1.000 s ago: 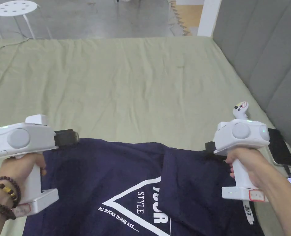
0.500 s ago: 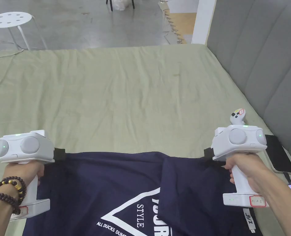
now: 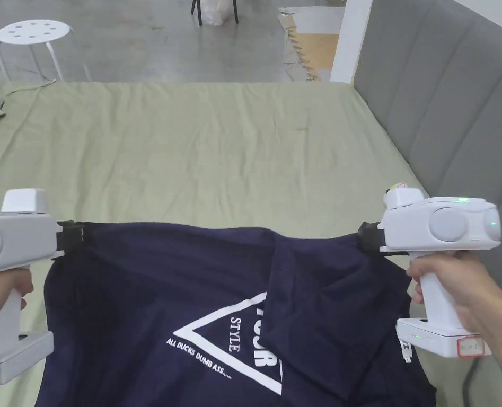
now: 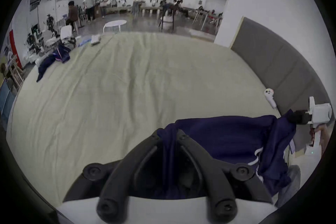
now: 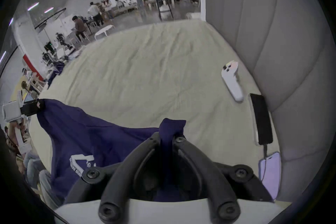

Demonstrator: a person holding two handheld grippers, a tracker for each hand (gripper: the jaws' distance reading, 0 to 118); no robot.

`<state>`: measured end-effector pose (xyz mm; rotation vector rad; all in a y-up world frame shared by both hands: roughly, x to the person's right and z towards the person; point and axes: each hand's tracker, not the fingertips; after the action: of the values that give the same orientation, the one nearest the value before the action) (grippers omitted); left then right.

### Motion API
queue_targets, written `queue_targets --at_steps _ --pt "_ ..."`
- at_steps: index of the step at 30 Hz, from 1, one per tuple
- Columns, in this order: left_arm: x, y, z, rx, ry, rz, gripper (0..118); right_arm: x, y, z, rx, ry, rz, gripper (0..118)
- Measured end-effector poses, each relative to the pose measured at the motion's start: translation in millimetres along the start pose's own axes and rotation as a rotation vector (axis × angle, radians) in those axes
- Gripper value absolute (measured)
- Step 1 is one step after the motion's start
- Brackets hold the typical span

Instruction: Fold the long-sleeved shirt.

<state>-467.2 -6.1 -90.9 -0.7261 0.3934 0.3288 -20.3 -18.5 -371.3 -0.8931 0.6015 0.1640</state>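
A dark navy long-sleeved shirt (image 3: 170, 297) with a white triangle and white lettering printed on it is held up by its far edge above the pale green bed (image 3: 218, 148). Its far left and far right corners are pinched and raised, the edge sagging slightly between them. A folded-over panel covers the right part of the print.

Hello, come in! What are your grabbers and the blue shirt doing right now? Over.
Left hand-held gripper and right hand-held gripper shut on navy printed long-sleeved shirt, far edge lifted. White controller and black phone off right.
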Motion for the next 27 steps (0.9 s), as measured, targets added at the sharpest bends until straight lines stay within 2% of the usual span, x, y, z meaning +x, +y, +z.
queue_targets --at_steps 6,13,15,19,21,23,24,25,26,27 --pt "-5.7 -64.9 68.8 0.047 -0.012 0.004 15 -10.7 -65.6 65.4 0.067 0.024 0.028 9" --pt "-20.9 -148.7 94.5 -0.058 -0.01 0.087 15 4.9 -151.8 89.7 -0.025 0.065 -0.008 9" --pt "-21.7 -171.3 91.9 -0.116 0.003 0.115 16 5.7 -172.2 82.7 -0.132 0.054 0.033 10" --pt "-16.7 -201.1 55.4 -0.312 0.025 0.033 16 1.3 -191.8 37.0 -0.322 -0.022 0.164 10" --pt "-14.2 -212.2 36.7 -0.357 0.054 -0.012 16 -4.7 -196.4 19.7 -0.361 -0.027 0.19 10" --pt "-7.0 -217.5 32.0 -0.323 0.066 0.01 18 -10.2 -194.6 13.7 -0.337 -0.039 0.193 10" --pt "-6.0 -212.4 33.8 -0.313 0.066 0.017 24 -11.4 -189.5 17.8 -0.33 -0.046 0.192 15" --pt "-6.9 -205.8 36.4 -0.315 0.068 0.013 37 -17.5 -189.3 26.6 -0.329 -0.055 0.183 25" --pt "-6.8 -203.5 43.9 -0.298 0.075 0.014 73 -17.9 -187.9 33.7 -0.314 -0.059 0.173 52" --pt "-5.0 -200.9 54.9 -0.266 0.097 0.013 97 -19.8 -185.3 45.2 -0.277 -0.085 0.18 79"
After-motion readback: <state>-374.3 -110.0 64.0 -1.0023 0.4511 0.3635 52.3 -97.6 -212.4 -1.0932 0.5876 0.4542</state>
